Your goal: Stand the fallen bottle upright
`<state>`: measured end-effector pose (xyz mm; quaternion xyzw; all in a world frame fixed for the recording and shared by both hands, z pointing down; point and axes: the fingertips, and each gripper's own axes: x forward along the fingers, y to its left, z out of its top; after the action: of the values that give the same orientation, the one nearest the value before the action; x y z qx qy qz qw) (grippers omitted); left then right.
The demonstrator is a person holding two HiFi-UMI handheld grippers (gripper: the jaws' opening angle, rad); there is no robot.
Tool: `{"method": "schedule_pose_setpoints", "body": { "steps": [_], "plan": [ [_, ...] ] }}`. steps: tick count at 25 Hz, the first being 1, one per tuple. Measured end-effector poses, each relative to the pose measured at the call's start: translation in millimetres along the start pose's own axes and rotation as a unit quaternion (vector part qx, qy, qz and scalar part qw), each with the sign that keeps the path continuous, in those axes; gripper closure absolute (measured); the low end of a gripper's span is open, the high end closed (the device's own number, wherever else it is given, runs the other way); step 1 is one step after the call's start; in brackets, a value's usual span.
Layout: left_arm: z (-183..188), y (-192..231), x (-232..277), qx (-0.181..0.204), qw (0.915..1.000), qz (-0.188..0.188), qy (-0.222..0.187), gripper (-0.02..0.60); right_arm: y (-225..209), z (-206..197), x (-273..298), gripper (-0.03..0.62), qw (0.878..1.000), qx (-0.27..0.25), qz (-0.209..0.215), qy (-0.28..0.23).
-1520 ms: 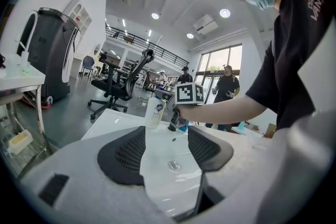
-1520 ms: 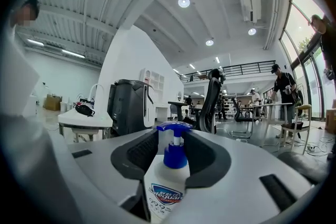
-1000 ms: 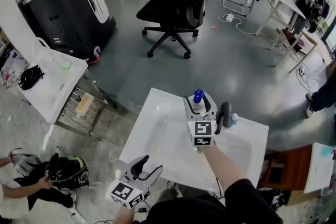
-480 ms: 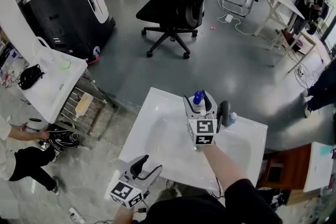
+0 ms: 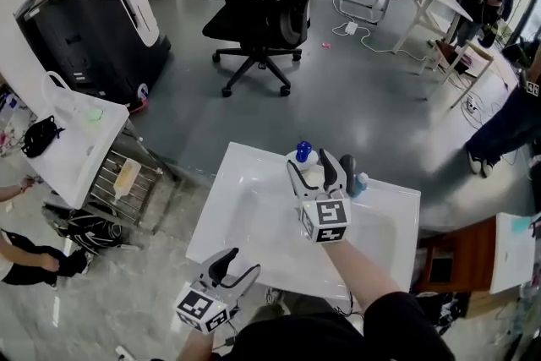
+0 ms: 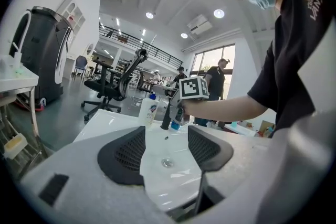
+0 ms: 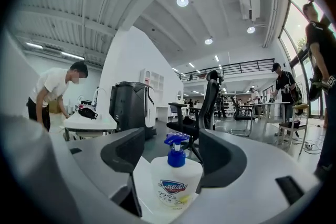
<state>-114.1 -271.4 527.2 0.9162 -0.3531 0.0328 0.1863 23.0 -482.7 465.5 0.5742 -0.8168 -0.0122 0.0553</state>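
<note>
Bottle (image 5: 303, 151) already stands upright at the far rim of the white sink surface (image 5: 254, 211), just left of the black tap (image 5: 347, 172), so I read the step as release and back-off. Head view: the right gripper (image 5: 311, 172) straddles the bottle, its jaws have just been opening and now stand wide with the bottle between them. The left gripper (image 5: 237, 268) hangs at the near edge, well apart, with its jaws wide and nothing in them. To do it well, keep the jaws fully wide and pull straight back along their own line. Don't roll or swing sideways, because the tap is close on that side and the pump head sticks up between the jaws. Left gripper view: this is the only view of the bottle (image 6: 148, 111) from the side, and it looks plumb on the rim with its base flat. It also shows the drain (image 6: 167, 163) and the bowl below, which the head view washes out. Right gripper view: this is the only view of the gaps. The bottle (image 7: 176, 182) sits centred, and both pads look clear of its shoulders, though the right one is closer. This view doesn't show the base.
</note>
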Motion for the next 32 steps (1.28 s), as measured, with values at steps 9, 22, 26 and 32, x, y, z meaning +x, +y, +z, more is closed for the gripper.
{"method": "schedule_pose_setpoints", "body": {
  "steps": [9, 22, 26, 32],
  "plan": [
    [0.0, -22.8, 1.9, 0.020, 0.9986, -0.048, 0.007, 0.333, 25.0, 22.6, -64.2, 0.293, 0.998, 0.042, 0.030, -0.028],
    [14.0, -51.4, -1.9, 0.045, 0.9966, -0.068, -0.013, 0.333, 32.7, 42.4, -158.4, 0.436, 0.997, 0.047, 0.048, -0.045],
    [13.7, -62.8, -7.5, 0.057, 0.9963, -0.062, -0.020, 0.332, 31.0, 37.8, -185.4, 0.500, 0.997, 0.049, 0.050, -0.041],
    [7.3, -90.7, -19.3, 0.066, 0.9963, -0.046, -0.031, 0.333, 35.1, 35.8, -234.6, 0.589, 0.995, 0.054, 0.066, -0.044]
  ]
}}
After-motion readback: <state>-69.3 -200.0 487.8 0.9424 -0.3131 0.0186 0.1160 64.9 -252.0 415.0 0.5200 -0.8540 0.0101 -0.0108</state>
